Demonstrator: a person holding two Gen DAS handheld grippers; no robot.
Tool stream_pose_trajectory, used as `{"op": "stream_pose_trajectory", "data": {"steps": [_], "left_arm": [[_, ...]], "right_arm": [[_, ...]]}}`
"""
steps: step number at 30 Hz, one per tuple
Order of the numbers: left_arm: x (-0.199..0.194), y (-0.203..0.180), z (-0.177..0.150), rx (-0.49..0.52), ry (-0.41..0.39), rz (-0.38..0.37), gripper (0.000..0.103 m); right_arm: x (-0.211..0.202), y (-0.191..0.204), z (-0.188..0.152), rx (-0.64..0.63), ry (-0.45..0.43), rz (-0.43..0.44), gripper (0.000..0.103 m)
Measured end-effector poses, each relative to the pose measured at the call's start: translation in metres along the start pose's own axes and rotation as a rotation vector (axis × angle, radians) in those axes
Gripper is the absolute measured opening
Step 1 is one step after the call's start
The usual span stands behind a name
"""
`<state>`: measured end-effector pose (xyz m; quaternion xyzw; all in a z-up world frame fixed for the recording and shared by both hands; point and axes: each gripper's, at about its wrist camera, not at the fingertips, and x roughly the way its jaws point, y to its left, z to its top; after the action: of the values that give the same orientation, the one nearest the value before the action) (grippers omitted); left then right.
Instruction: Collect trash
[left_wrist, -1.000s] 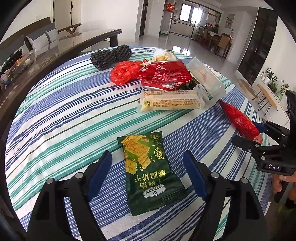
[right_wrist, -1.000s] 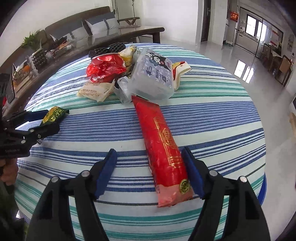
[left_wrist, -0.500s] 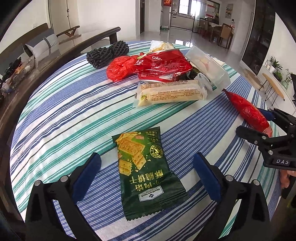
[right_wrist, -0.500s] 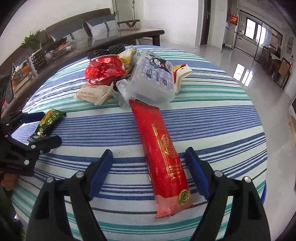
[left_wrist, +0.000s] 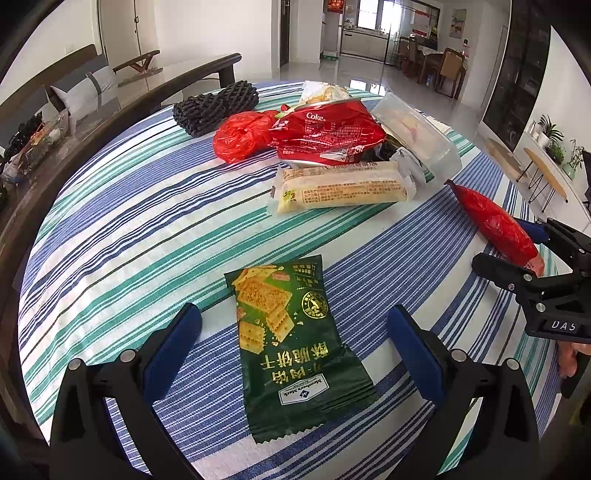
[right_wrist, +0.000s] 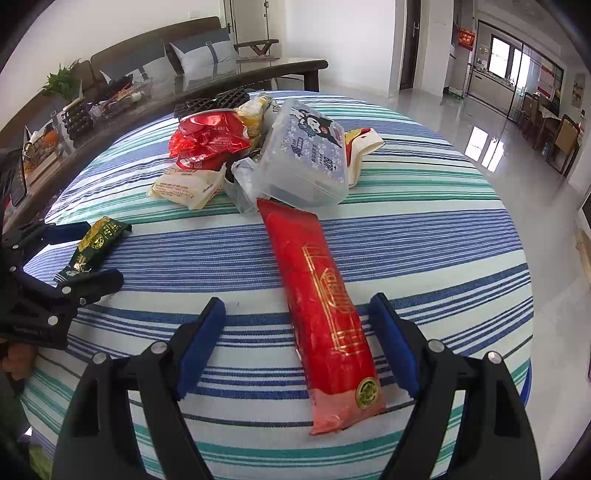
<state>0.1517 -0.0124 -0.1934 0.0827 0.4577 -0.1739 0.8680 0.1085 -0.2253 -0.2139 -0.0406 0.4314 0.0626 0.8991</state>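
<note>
A green cracker packet (left_wrist: 295, 347) lies flat near the table edge. A long red wrapper (right_wrist: 325, 314) lies flat too, one end near a heap of trash: red Coke bag (left_wrist: 325, 133), pale biscuit pack (left_wrist: 340, 186), clear plastic box (right_wrist: 306, 155).

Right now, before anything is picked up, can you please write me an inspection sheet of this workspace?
Surface: round table with striped cloth, flat.
Job's things: green cracker packet lying between the left fingers; long red packet between the right fingers; neither is gripped.
Clutter: pile at the far side with red Coke bag, red plastic bag, pale biscuit pack, clear plastic box, black foam netting.
Grippers: left hand-held gripper open, jaws just widened; right hand-held gripper open.
Cables: nothing seen.
Surroundings: sofa with cushion, glossy tiled floor.
</note>
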Motion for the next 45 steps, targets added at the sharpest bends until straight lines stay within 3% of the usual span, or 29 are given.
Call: {"op": "stream_pose_trajectory", "data": {"steps": [14, 16, 20, 24, 26, 28, 30, 31, 34, 40, 45], "left_arm": [[-0.001, 0.000, 0.000, -0.001, 0.000, 0.000, 0.099], [-0.001, 0.000, 0.000, 0.011, 0.002, -0.007, 0.099], [-0.008, 0.004, 0.003, 0.074, 0.040, -0.062, 0.097], [-0.015, 0.009, 0.009, 0.074, 0.049, -0.107, 0.088], [-0.010, 0.006, 0.011, 0.084, 0.079, -0.101, 0.079], [-0.006, 0.002, 0.011, 0.099, 0.092, -0.081, 0.066], [-0.005, -0.001, 0.011, 0.113, 0.093, -0.051, 0.054], [-0.006, -0.002, 0.011, 0.119, 0.090, -0.047, 0.041], [-0.015, -0.004, 0.012, 0.104, 0.071, -0.067, 0.034], [-0.040, -0.042, 0.031, 0.090, 0.002, -0.179, 0.031], [-0.057, -0.116, 0.062, 0.118, -0.059, -0.318, 0.031]], "right_arm": [[0.000, 0.000, 0.000, 0.003, 0.001, 0.005, 0.079], [-0.001, -0.005, 0.003, 0.009, 0.017, 0.044, 0.080], [-0.009, -0.026, 0.021, 0.038, 0.172, 0.184, 0.077], [-0.011, -0.018, 0.036, -0.064, 0.269, 0.178, 0.068], [-0.003, -0.015, 0.040, -0.064, 0.302, 0.169, 0.066], [0.005, -0.015, 0.041, -0.076, 0.312, 0.139, 0.056], [0.006, -0.017, 0.041, -0.057, 0.299, 0.138, 0.025], [0.002, -0.020, 0.041, -0.035, 0.281, 0.142, 0.023], [-0.019, -0.034, 0.039, 0.030, 0.213, 0.185, 0.017], [-0.062, -0.082, 0.034, 0.160, 0.104, 0.230, 0.016], [-0.102, -0.154, 0.020, 0.244, 0.035, 0.112, 0.016]]}}
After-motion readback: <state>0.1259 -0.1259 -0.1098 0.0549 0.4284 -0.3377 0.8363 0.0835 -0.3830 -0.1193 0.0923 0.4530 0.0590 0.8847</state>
